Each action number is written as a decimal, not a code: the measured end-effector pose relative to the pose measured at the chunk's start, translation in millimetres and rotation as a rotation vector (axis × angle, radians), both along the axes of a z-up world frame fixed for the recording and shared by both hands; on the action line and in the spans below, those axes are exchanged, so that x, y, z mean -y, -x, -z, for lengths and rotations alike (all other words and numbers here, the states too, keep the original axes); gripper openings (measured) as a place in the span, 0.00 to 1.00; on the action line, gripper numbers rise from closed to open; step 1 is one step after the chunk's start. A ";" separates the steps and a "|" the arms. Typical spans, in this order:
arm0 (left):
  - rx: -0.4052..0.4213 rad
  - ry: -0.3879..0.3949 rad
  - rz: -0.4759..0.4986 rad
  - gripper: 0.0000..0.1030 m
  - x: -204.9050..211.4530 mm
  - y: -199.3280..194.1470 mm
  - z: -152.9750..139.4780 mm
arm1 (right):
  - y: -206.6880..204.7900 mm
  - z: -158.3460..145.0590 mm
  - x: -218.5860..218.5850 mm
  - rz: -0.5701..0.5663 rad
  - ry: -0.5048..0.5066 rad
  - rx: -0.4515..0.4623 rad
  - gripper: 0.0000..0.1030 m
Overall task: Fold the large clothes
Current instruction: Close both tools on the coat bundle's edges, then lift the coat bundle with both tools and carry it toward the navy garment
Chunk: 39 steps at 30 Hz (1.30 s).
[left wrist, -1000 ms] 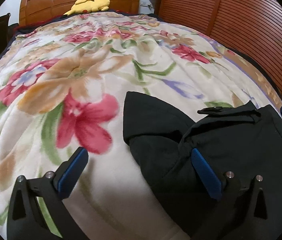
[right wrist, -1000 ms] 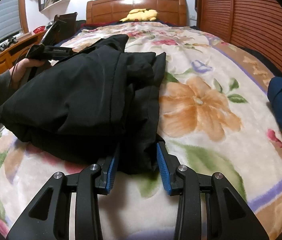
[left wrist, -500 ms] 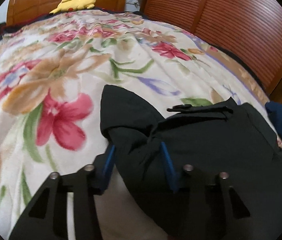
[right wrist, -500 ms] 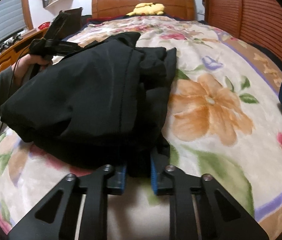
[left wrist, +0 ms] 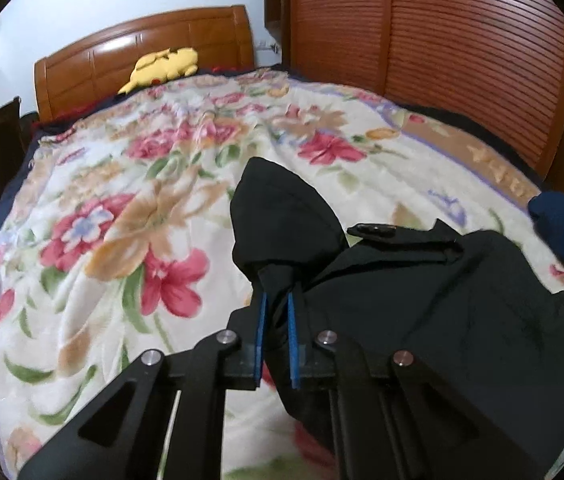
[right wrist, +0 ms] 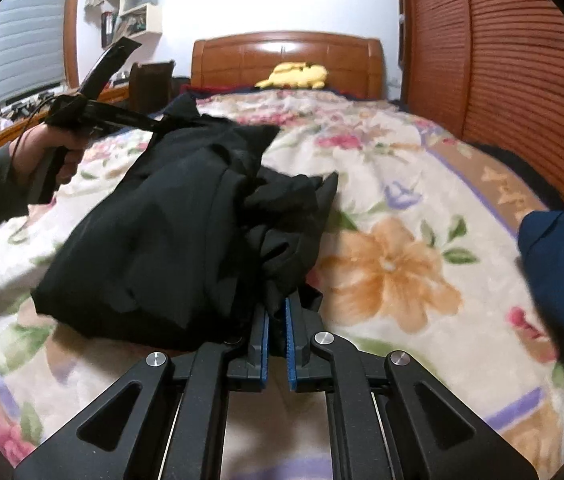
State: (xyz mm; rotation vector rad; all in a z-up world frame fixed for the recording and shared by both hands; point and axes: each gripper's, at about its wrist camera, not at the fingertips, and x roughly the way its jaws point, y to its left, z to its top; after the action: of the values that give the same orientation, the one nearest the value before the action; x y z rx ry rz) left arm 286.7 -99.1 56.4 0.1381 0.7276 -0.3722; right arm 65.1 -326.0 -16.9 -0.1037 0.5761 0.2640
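- The left gripper (left wrist: 276,312) has its blue-padded fingers (left wrist: 260,332) pinched tight on a fold of the bulky black fabric garment (left wrist: 422,300), whose peaked corner rises toward 12 o'clock above the pads.
- The right gripper (right wrist: 276,320) likewise has its blue-lined fingers (right wrist: 290,332) closed on the garment's near hem (right wrist: 282,300), dark cloth wedged between them.
- In the right wrist view the garment (right wrist: 170,232) lies bunched on the bed, spreading toward 10 o'clock, where the person's left hand (right wrist: 42,156) grips the other tool's handle at the cloth's far edge.
- Under it lies a cream fleece blanket with red and orange flowers (right wrist: 394,272).
- A dark blue cloth item (right wrist: 562,264) sits on the blanket at 3 o'clock, apart from the garment.
- A yellow plush toy (right wrist: 298,74) rests at 12 o'clock against the wooden headboard (right wrist: 282,52).
- A slatted reddish-brown wardrobe (right wrist: 522,60) stands at 2 o'clock.
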 end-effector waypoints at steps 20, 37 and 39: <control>0.182 0.050 0.208 0.03 209.8 66.9 -112.4 | 69.9 -111.9 157.7 0.248 0.219 0.204 0.02; 0.059 0.154 0.477 0.03 467.2 82.3 -107.0 | 151.0 -114.2 351.5 0.599 0.209 0.114 0.02; 0.026 0.129 0.471 0.04 481.7 79.6 -89.4 | 150.0 -88.2 364.9 0.619 0.196 0.044 0.02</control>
State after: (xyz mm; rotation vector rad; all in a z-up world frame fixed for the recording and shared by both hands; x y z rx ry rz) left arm 207.1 -580.8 145.8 0.1919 0.6389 -0.8637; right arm -84.9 -690.9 71.2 -0.1148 0.5625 -0.3962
